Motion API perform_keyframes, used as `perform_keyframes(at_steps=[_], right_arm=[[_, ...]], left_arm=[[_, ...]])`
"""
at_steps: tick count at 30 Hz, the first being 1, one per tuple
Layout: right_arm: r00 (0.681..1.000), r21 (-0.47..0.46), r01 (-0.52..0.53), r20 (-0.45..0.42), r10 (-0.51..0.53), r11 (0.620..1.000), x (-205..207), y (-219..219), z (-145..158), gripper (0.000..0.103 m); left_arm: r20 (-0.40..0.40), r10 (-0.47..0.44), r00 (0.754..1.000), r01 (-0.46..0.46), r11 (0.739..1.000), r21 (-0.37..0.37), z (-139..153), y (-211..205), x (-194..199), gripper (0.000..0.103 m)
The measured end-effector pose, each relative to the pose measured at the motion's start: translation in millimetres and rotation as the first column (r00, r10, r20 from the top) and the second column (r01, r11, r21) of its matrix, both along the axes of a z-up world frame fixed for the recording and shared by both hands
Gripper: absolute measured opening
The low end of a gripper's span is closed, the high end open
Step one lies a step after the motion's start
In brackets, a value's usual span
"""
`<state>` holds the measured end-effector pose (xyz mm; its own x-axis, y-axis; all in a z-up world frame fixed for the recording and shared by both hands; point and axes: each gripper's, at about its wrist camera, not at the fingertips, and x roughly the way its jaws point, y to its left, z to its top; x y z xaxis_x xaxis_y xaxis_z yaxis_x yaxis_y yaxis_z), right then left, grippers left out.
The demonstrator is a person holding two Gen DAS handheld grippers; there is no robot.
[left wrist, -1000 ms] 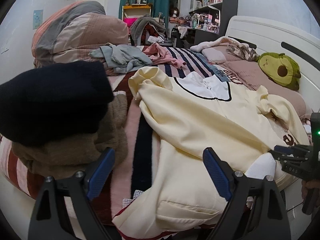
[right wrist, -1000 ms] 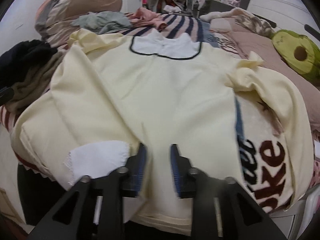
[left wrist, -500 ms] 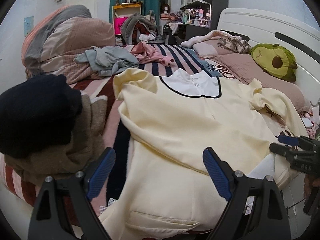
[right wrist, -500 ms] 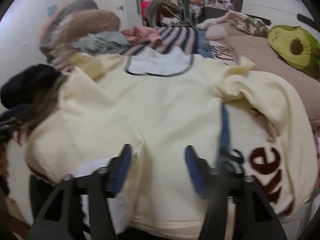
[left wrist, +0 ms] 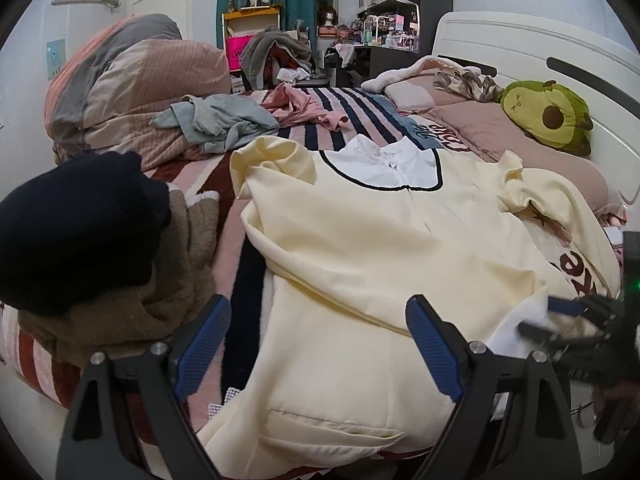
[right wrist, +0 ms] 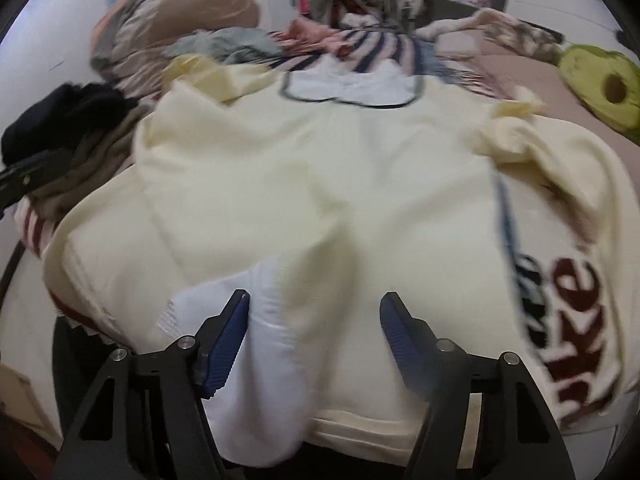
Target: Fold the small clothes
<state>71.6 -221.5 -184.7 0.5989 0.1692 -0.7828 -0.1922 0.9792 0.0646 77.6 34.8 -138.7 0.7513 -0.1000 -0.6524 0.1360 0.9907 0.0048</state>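
Note:
A pale yellow garment [left wrist: 360,248] with a white collar outlined in black [left wrist: 384,164] lies spread across the bed, hem toward me. It fills the right wrist view [right wrist: 320,184]; a white lining patch [right wrist: 256,308] shows at its hem. My left gripper [left wrist: 320,348] is open and empty above the garment's lower left part. My right gripper [right wrist: 316,340] is open over the hem, the fabric lying loose between its pads. It also shows blurred at the right edge of the left wrist view [left wrist: 576,328].
A stack of a black [left wrist: 76,224] and a brown knit [left wrist: 132,300] sits on the bed at the left. Grey [left wrist: 216,120] and pink [left wrist: 300,104] clothes lie behind the garment. An avocado plush [left wrist: 548,116] rests on the pillows by the headboard. A rolled duvet [left wrist: 132,84] lies at the back left.
My right gripper was shut on the garment's hem one second ago; it has opened wide and let the fabric go. The left gripper stayed open and shifted a little.

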Motion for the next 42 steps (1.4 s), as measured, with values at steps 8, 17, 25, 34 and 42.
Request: perform_keyframes(at_steps=[8,17,25,34,42], right_arm=[[0.993,-0.045,0.116,0.012,-0.115,0.992,-10.1,-72.6,-0.3,0.003],[0.984,0.039,0.146,0.098,-0.15,0.988,-17.4,-107.0,36.0,0.044],[0.981,0.056,-0.18,0.087,0.175,0.982,28.9,-29.1,37.5,0.054],[0.889,0.113,-0.458,0.046,0.456,0.882,116.0,60.1,32.0,0.054],[0.826,0.133,-0.555,-0.024,0.562,0.821,173.5,116.8,11.2,0.046]], left_arm=[[-0.01,-0.017,1.0,0.017,1.0,0.026,0.5,-22.6,0.8,0.087],[-0.002,-0.031,1.0,0.031,0.999,0.044,4.9,-29.5,2.5,0.087],[0.021,0.004,1.0,-0.004,1.0,0.024,8.6,-13.5,1.8,0.087],[0.049,0.072,0.996,-0.071,0.997,-0.013,10.7,39.2,15.8,0.087],[0.057,0.076,0.995,-0.074,0.996,-0.041,-2.3,61.8,37.9,0.087]])
